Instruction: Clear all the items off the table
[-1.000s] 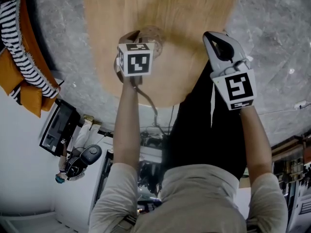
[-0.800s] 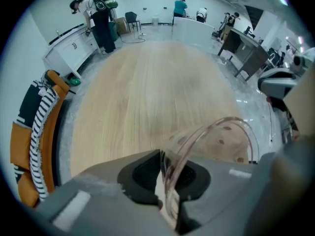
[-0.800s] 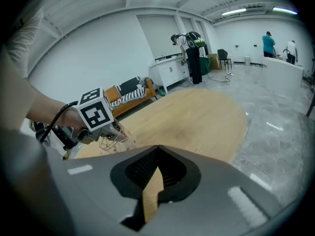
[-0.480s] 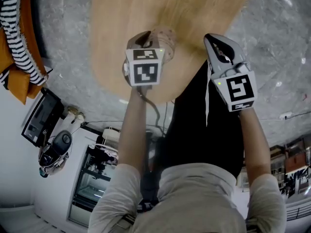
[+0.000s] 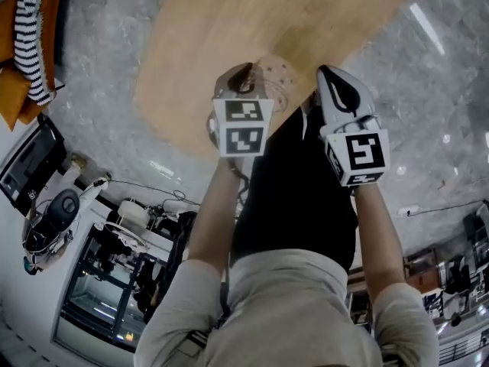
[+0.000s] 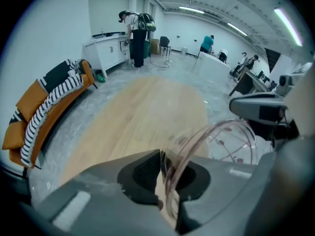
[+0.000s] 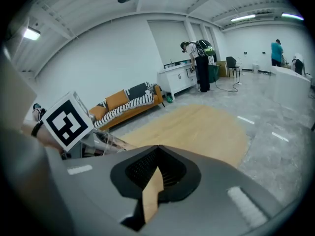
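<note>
Left gripper view: left hand-held gripper (image 6: 161,154) is pinched tight on the thin rim of a clear round cup with pinkish-red spots (image 6: 231,142). The cup's lower part is hidden behind the jaw. Right hand-held gripper (image 7: 156,149) is closed on nothing. The cup hangs over the near edge of the oval light-wood surface (image 6: 147,107).

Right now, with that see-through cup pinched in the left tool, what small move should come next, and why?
Probably draw the left gripper back, away from the table, to carry off its load. Its fingers are shut on the rim of the clear cup, which hangs at the table's near edge, and the right gripper is shut on nothing.
</note>
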The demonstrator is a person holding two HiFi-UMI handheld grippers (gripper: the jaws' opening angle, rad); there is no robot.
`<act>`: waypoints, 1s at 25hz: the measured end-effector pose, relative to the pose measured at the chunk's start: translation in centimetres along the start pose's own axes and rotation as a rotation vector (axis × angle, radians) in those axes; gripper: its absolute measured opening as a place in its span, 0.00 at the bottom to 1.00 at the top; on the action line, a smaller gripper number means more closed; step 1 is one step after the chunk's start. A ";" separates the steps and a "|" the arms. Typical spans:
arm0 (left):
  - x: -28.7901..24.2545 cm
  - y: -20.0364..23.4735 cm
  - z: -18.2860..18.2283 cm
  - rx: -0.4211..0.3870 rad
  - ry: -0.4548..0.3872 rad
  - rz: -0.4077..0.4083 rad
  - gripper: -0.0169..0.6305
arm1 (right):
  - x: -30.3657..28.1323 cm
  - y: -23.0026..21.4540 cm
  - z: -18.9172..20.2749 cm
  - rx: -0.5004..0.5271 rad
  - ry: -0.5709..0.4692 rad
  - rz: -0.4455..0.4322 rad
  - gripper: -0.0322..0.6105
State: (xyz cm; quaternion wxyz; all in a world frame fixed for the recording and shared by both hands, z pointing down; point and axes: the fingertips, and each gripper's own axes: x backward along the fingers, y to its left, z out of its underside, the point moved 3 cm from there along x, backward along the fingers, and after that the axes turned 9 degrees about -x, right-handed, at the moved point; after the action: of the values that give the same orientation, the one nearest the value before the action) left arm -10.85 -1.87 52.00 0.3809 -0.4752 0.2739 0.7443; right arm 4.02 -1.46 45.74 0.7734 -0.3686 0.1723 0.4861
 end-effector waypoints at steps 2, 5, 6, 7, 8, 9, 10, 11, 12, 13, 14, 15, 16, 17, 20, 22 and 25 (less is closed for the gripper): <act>2.2 -0.1 -0.8 0.031 -0.029 -0.006 0.09 | 1.0 1.4 -1.7 -0.005 -0.017 -0.010 0.06; 5.5 -0.3 -2.1 0.069 -0.077 -0.025 0.09 | 2.3 3.2 -4.1 -0.001 -0.040 -0.030 0.06; 6.5 -0.7 -2.5 0.081 -0.092 -0.033 0.09 | 2.9 3.5 -4.7 0.004 -0.050 -0.035 0.06; 7.6 -1.1 -2.8 0.094 -0.105 -0.042 0.09 | 3.7 3.8 -5.4 0.011 -0.059 -0.039 0.06; 8.6 -1.4 -3.0 0.109 -0.119 -0.051 0.09 | 4.4 4.2 -6.0 0.020 -0.068 -0.043 0.06; 9.6 -1.6 -3.3 0.126 -0.134 -0.061 0.09 | 5.0 4.6 -6.6 0.028 -0.077 -0.047 0.06; 10.6 -1.7 -3.6 0.142 -0.148 -0.070 0.09 | 5.6 5.0 -7.2 0.035 -0.085 -0.052 0.06; 11.6 -1.8 -3.9 0.155 -0.162 -0.079 0.09 | 6.2 5.4 -7.8 0.040 -0.093 -0.055 0.06; 12.5 -1.9 -4.2 0.164 -0.175 -0.087 0.09 | 6.7 5.8 -8.3 0.043 -0.102 -0.058 0.06; 13.4 -2.0 -4.5 0.169 -0.189 -0.095 0.09 | 7.2 6.2 -8.8 0.047 -0.112 -0.059 0.06; 14.3 -2.2 -4.8 0.170 -0.202 -0.103 0.09 | 7.8 6.6 -9.3 0.050 -0.123 -0.060 0.06; 15.1 -2.4 -5.2 0.168 -0.217 -0.110 0.09 | 8.4 7.0 -9.7 0.055 -0.133 -0.061 0.06; 16.0 -2.5 -5.5 0.165 -0.231 -0.118 0.09 | 9.0 7.4 -10.1 0.061 -0.143 -0.062 0.06; 16.8 -2.7 -5.8 0.161 -0.247 -0.126 0.09 | 9.7 7.8 -10.5 0.070 -0.152 -0.064 0.06; 19.2 -3.4 -6.8 0.150 -0.298 -0.141 0.09 | 11.5 8.9 -12.0 0.106 -0.188 -0.069 0.06; 20.8 -3.9 -7.6 0.142 -0.330 -0.147 0.09 | 12.8 9.4 -13.3 0.126 -0.217 -0.072 0.06; 23.3 -4.7 -8.7 0.139 -0.370 -0.160 0.09 | 14.7 10.2 -15.3 0.149 -0.262 -0.078 0.06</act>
State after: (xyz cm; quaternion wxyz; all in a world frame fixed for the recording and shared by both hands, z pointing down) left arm -8.69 1.21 26.96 0.5146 -0.3232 0.2111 0.7656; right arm 3.34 -0.97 22.17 0.8327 -0.2499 0.0911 0.4856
